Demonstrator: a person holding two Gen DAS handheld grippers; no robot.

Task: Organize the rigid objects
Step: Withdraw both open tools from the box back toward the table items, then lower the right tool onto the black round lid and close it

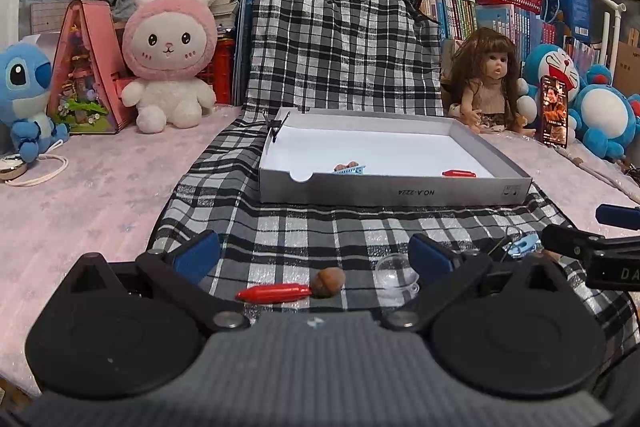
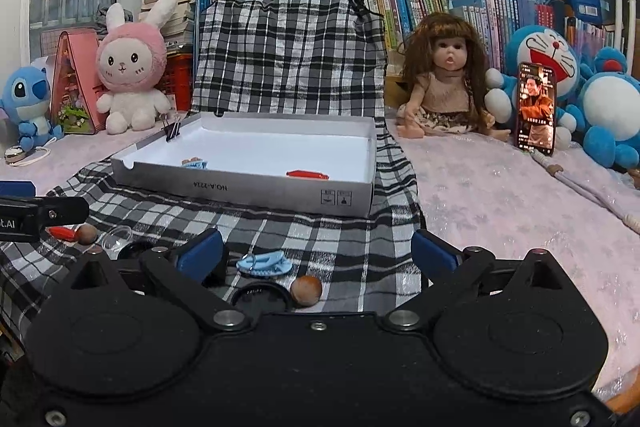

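Nearest the left wrist lens: red clip (image 1: 273, 293) lying flat on the checked cloth (image 1: 304, 231), a brown nut (image 1: 328, 281) touching its right end, a clear dome (image 1: 397, 273) just beside that. Left gripper (image 1: 312, 257) hovers over them, jaws spread wide, nothing held. Right gripper (image 2: 316, 253) likewise agape and empty, above a pale blue clip (image 2: 264, 263) and a second nut (image 2: 306, 290).

White tray (image 1: 394, 193) sits beyond, well apart from both clusters; it holds a blue clip and a red one already, with a black binder clip (image 1: 275, 129) on its far left rim.

Judgement: sorting partly done. For the red clip, close across its narrow width, clear of the nut, which looks likely to roll if nudged. Carry over the near wall before release.
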